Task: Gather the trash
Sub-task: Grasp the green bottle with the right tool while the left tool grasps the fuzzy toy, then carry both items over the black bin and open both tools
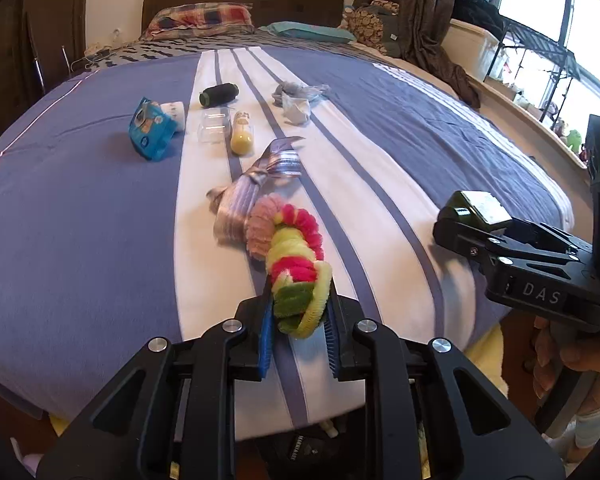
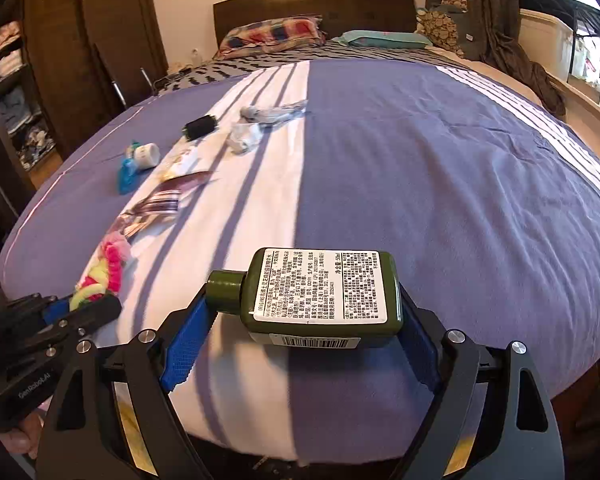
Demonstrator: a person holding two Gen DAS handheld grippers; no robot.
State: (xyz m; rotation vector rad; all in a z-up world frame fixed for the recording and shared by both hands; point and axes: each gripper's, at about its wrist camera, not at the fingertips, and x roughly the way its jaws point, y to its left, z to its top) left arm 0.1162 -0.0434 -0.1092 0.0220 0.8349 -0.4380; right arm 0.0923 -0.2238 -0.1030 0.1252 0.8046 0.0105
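Left claw clamped on the near end of a fuzzy pink, yellow and green chenille strand, blue pads pinching its green-and-yellow tip; far end draped on the bed, touching a crumpled striped wrapper. Gripped at the tip probably because that end lay closest to the bed's near edge. Right claw clamped wide on a dark green bottle, held sideways, label up, cap toward the left pad, base against the right one. Taken end to end, likely so the flat body could not twist out. Bottle carried clear of the bedcover, over the near edge.

Both tools angled downward over the foot of the bed, side by side, the right one visible at the right edge of the left view with a hand under its handle. Still on the bedcover, well apart from both claws: a blue packet, a black spool, a small yellow bottle, a clear plastic box and crumpled grey scraps. Collection judged partly done, no bin in sight.
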